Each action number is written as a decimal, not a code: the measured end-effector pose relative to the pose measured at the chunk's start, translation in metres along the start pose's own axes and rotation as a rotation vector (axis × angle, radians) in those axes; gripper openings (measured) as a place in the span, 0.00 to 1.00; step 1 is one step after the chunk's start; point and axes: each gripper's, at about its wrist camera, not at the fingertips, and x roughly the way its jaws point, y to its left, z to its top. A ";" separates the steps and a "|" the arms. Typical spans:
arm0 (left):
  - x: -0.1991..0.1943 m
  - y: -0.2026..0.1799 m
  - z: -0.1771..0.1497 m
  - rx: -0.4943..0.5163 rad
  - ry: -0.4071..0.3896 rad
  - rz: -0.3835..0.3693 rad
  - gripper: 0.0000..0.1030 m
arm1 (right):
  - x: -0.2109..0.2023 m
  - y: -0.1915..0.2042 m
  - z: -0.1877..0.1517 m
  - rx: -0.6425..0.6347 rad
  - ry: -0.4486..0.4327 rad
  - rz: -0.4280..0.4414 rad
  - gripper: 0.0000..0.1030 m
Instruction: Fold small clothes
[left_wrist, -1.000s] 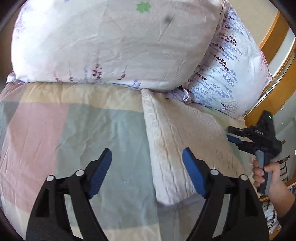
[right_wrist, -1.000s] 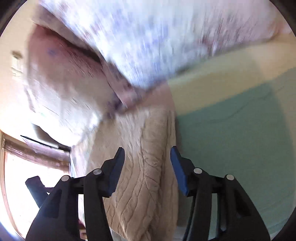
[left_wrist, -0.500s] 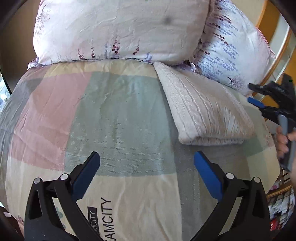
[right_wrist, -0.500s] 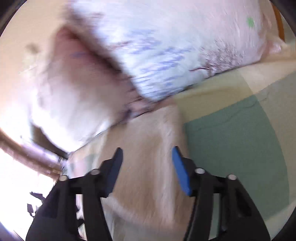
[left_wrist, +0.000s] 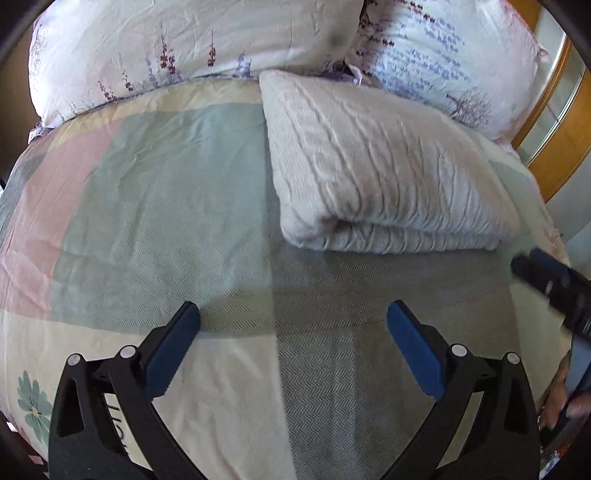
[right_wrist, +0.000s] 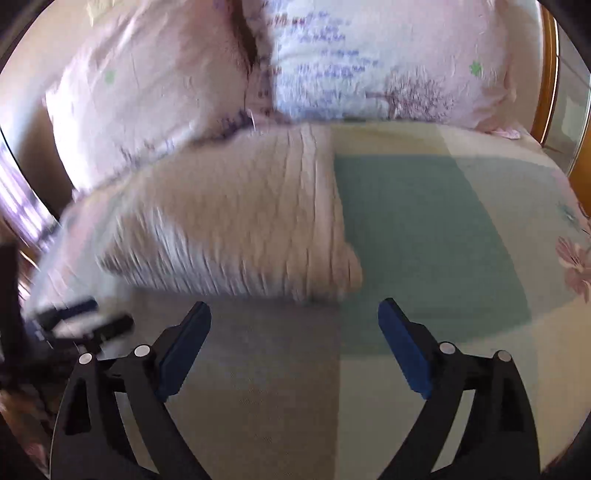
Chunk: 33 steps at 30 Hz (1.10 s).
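The bed (left_wrist: 166, 206) fills both views, covered in a patchwork spread of pale green, pink, cream and grey blocks, and two floral pillows (left_wrist: 192, 48) are propped along its far edge. Against those pillows lies the task's garment, a cream textured knit (left_wrist: 384, 177), already folded into a thick rectangular bundle with its rounded fold facing the cameras and its far corner touching the pillows; in the right wrist view it shows as the same bundle (right_wrist: 229, 221), though that picture is smeared, so its edges may be less even than they look. The left tongs (left_wrist: 293, 321) hang over the bare spread, near the bundle but apart from it, spread wide and holding nothing. The right tongs (right_wrist: 293, 314) are likewise spread and empty, just short of the bundle's front fold. The folding looks finished or nearly so, and the risk now lies in any last touch: a tip dragged across the springy knit could snag a ridge and pull the top layer off the lower one, and a nudge from the front could slide the bundle harder into the pillows and buckle it. With both tongs close on the same side, they could also knock each other.
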 end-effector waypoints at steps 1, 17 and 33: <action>0.000 -0.003 -0.003 0.018 -0.008 0.018 0.98 | 0.000 -0.006 -0.004 -0.004 0.018 -0.011 0.91; -0.003 -0.009 -0.024 0.051 -0.100 0.108 0.98 | -0.007 0.001 -0.046 -0.056 -0.001 -0.125 0.99; -0.003 -0.010 -0.024 0.052 -0.105 0.108 0.98 | -0.007 -0.001 -0.045 -0.060 -0.010 -0.124 0.99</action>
